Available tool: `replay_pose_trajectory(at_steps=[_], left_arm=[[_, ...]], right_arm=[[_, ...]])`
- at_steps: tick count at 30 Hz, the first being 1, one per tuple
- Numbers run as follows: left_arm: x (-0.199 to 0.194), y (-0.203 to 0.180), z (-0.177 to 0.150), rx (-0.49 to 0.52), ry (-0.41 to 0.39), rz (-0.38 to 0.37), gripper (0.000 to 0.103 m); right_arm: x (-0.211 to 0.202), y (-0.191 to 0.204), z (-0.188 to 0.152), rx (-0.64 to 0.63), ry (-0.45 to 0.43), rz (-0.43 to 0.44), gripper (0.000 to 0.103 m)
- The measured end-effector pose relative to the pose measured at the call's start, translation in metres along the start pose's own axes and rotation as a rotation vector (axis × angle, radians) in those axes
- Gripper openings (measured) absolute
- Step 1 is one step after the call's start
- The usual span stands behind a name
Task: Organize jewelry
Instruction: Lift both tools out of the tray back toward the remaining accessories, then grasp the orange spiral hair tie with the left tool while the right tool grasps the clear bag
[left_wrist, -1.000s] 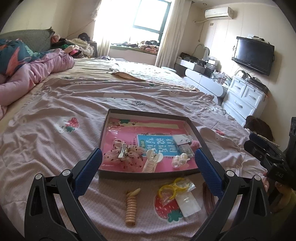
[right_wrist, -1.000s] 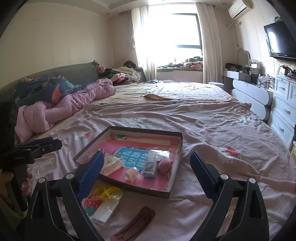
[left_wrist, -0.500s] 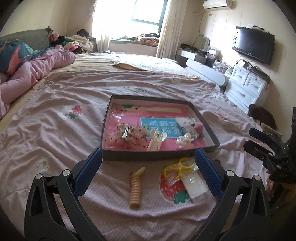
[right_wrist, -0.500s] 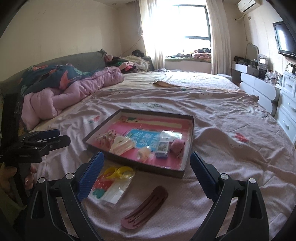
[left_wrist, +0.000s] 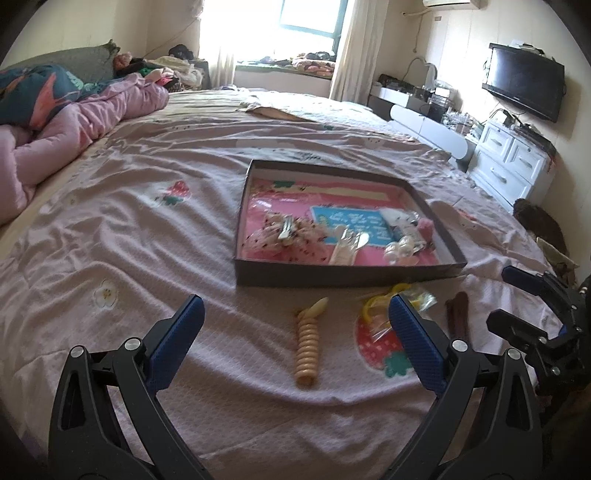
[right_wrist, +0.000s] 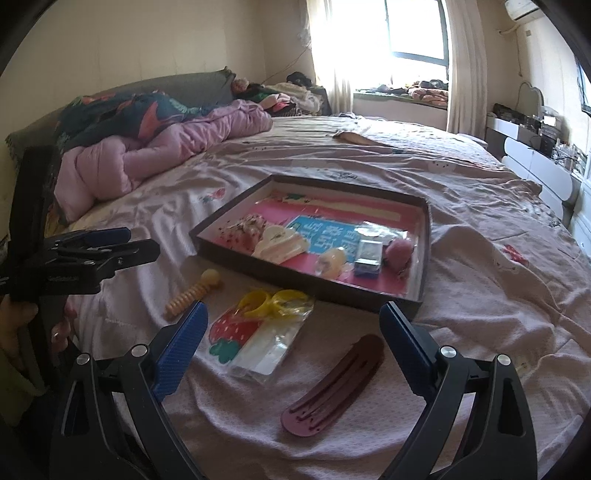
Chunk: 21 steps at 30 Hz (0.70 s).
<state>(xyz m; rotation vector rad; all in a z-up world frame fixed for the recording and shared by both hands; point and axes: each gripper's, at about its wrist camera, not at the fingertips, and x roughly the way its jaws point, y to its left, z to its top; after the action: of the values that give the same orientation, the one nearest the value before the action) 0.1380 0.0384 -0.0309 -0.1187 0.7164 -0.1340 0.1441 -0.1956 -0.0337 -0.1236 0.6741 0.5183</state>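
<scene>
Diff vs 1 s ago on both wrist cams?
Both claws, left and right, pulled back from the dark shallow cardboard tray and swung left. Nothing grasped or released; both stay open. The beige spiral hair tie and maroon flat hair clip are unmoved.

White characters on the blue card (right_wrist: 325, 234) blur unreadably.

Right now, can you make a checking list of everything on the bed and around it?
Surface: pink bedsheet, wrinkled.
Job's things: tray holds bow, clips, pearls; outside it lie spiral tie, yellow rings in a bag, maroon clip.
Clutter: quilts at bed's head.
Grippers: left gripper open, empty; right gripper open, empty.
Cables: cord under air conditioner.
Surroundings: window, TV, white drawers.
</scene>
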Motion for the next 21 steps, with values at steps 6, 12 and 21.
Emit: replay_pose_trajectory(at_steps=[6,12,21], left_arm=[[0.007,0.015,-0.008,-0.019,0.023,0.023,0.091],[0.016,0.022,-0.012,-0.028,0.045,0.022,0.09],[0.042,0.019,-0.024,-0.032,0.149,-0.037,0.062]], right_arm=[[0.011,0.013,-0.006,-0.013,0.023,0.009,0.091],[0.029,0.028,-0.017,-0.016,0.066,-0.007,0.091],[0.057,0.029,-0.027,-0.009,0.144,-0.039,0.081]])
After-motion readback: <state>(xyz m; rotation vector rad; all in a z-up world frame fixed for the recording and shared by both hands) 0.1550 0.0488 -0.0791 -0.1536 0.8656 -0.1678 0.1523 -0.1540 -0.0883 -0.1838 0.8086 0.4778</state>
